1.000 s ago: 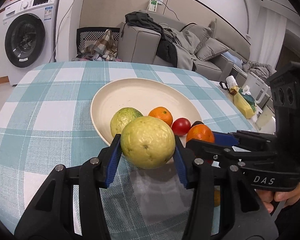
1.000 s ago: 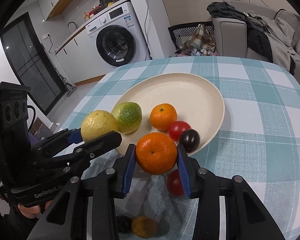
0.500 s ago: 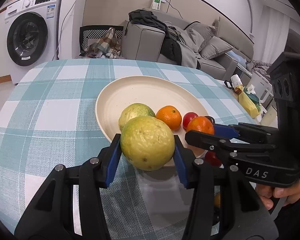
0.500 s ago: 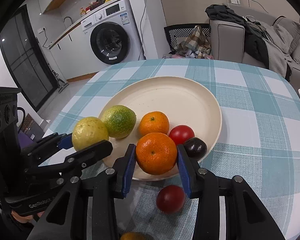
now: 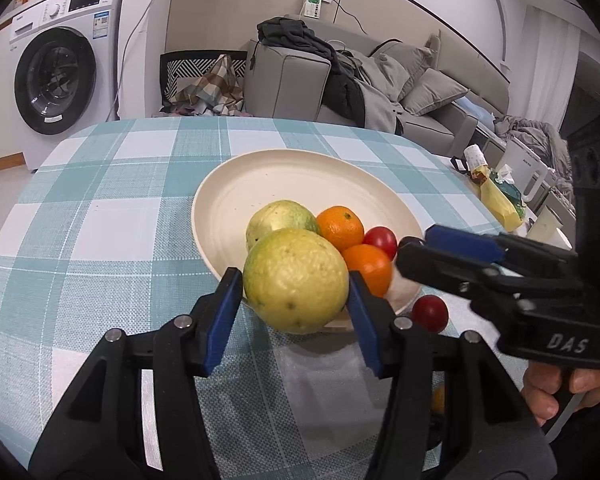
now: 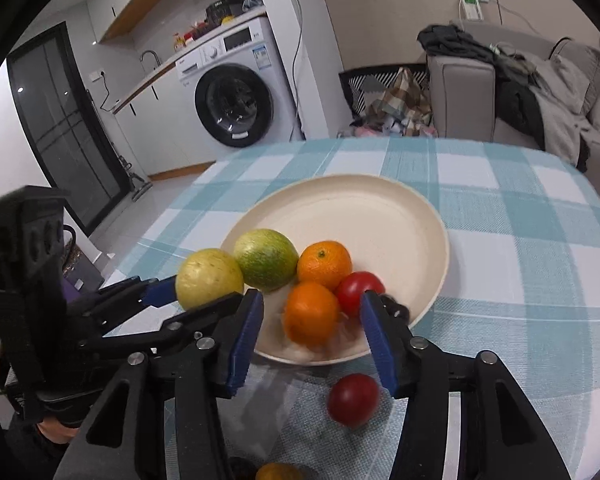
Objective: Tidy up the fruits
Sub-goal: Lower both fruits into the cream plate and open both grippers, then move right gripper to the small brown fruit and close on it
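A cream plate (image 5: 300, 156) (image 6: 380, 200) on the checked tablecloth holds a green fruit (image 5: 280, 216) (image 6: 266, 258), an orange (image 5: 340, 226) (image 6: 324, 264), a red tomato (image 5: 380, 240) (image 6: 358, 290) and a dark fruit (image 6: 396, 310). My left gripper (image 5: 295, 280) (image 6: 192, 300) is opening around a large yellow-green fruit (image 5: 296, 308) (image 6: 208, 284) at the plate's near rim, its pads barely clear of the skin. My right gripper (image 6: 312, 300) (image 5: 418, 246) is opening too. A second orange (image 6: 310, 312) (image 5: 368, 268), blurred, sits between its pads with gaps on both sides, on the plate.
A second red tomato (image 6: 352, 398) (image 5: 430, 314) lies on the cloth just before the plate. A small orange fruit (image 6: 278, 472) and a dark one (image 6: 240, 468) lie nearer me. Behind the table stand a washing machine (image 6: 232, 104) and a sofa (image 5: 292, 80).
Both grippers came forward to the plate's near rim. Both sets of jaws have widened. The orange has left the right pads and rests on the plate; the yellow-green fruit sits lower.
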### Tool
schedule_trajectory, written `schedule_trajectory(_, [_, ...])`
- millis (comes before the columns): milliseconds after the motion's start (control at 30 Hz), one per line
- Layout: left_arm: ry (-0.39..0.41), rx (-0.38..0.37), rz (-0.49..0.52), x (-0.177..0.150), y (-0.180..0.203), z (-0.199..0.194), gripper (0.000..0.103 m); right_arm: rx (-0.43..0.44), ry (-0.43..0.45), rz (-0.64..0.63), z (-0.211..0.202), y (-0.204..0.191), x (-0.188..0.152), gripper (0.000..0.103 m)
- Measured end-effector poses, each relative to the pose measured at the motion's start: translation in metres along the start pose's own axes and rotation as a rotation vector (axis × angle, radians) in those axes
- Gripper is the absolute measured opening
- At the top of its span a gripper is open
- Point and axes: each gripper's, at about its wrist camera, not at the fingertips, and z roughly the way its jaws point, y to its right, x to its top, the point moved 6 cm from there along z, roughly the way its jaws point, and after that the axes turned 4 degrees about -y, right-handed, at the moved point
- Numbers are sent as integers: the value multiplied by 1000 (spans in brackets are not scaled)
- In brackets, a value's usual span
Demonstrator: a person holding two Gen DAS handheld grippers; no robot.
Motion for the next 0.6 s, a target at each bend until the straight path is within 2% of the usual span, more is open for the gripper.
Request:
schedule_trajectory(133, [-9,-21,-6,-2,2,0,65,-29,46,3,-18,4,-2,76])
schedule_trajectory(267, [-14,-25,-29,-3,0,-3,78,-25,61,9,-28,13,-10,89])
schedule_trajectory(400, [7,-39,-57,-2,-4,-11,82,26,88,57,-35,27,-18,95])
schedule_trajectory(467, [17,-33,-63,-2,-7,-15,84,46,88,77,-36,33,-21,102])
schedule_trajectory(533, [24,-17,-62,-2,-8,-20,85,58,87,79,-38,36,-24,102])
schedule_trajectory(600, [30,2,-57,-4,-8,-24,92,56,81,78,-40,38,-27,103])
